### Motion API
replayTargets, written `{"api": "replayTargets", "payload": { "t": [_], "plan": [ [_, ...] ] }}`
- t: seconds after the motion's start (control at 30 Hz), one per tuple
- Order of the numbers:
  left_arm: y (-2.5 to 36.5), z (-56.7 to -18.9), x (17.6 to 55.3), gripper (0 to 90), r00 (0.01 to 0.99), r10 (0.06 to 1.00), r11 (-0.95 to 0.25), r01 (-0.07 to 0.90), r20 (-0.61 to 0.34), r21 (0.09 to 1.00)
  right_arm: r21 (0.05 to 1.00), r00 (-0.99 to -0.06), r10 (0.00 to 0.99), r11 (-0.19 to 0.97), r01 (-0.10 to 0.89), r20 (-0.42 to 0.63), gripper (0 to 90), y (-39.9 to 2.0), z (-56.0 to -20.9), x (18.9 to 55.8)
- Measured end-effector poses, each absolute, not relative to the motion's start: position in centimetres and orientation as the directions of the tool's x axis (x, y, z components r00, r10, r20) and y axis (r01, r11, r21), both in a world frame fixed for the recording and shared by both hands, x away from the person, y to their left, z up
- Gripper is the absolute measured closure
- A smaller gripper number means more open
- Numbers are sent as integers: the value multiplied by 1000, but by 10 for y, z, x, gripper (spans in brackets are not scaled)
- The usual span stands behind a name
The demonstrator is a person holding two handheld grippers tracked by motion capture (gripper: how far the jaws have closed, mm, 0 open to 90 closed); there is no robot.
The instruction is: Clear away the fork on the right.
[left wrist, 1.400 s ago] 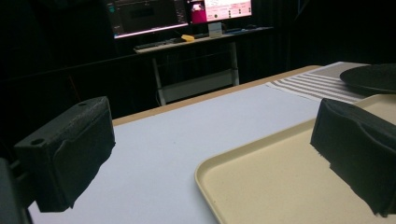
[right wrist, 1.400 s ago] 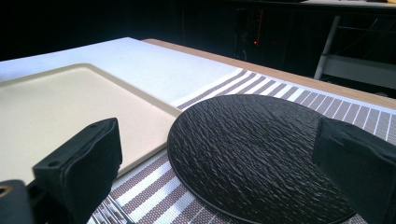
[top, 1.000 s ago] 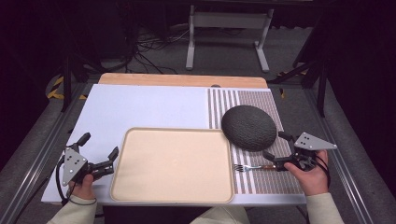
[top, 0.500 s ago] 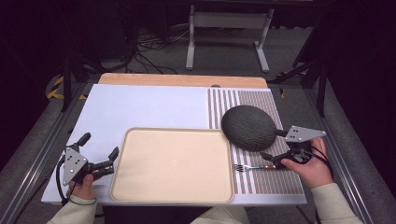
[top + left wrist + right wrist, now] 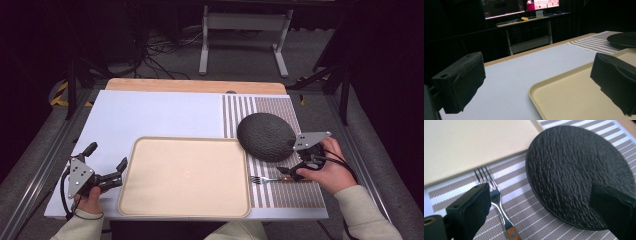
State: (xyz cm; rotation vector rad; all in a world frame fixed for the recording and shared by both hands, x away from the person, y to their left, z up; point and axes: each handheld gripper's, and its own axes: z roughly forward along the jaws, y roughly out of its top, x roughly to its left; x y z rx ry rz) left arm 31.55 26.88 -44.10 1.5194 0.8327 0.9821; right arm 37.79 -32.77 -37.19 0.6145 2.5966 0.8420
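Beige tray (image 5: 184,178) at the table's near edge. Left gripper (image 5: 106,164) beside its left rim, jaws spread, empty. Right gripper (image 5: 289,171) beyond its right rim, jaws spread over a fork (image 5: 267,179) and black plate (image 5: 265,136).

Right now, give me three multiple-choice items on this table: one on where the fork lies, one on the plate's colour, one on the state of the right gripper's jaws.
1. Where does the fork lie?
A. on the tray
B. on the striped mat, beside the tray
C. on the plate

2. What colour is the plate?
A. black
B. white
C. red

3. How do the right gripper's jaws stand?
A. shut on the fork
B. shut on the plate's rim
C. open, gripping nothing

Answers:
1 B: the fork rests on the striped mat, its tines pointing at the beige tray.
2 A: the textured surface is black.
3 C: the jaws stand wide apart, with fork and plate between them.
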Motion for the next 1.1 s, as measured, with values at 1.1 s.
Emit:
{"api": "replayTargets", "payload": {
  "t": [1.1],
  "plan": [
    [269, -441, 316, 2, 410, 899, -167, 3, 151, 986, 278, -932, 330, 919, 280, -152, 70, -314, -380, 394]
  ]
}}
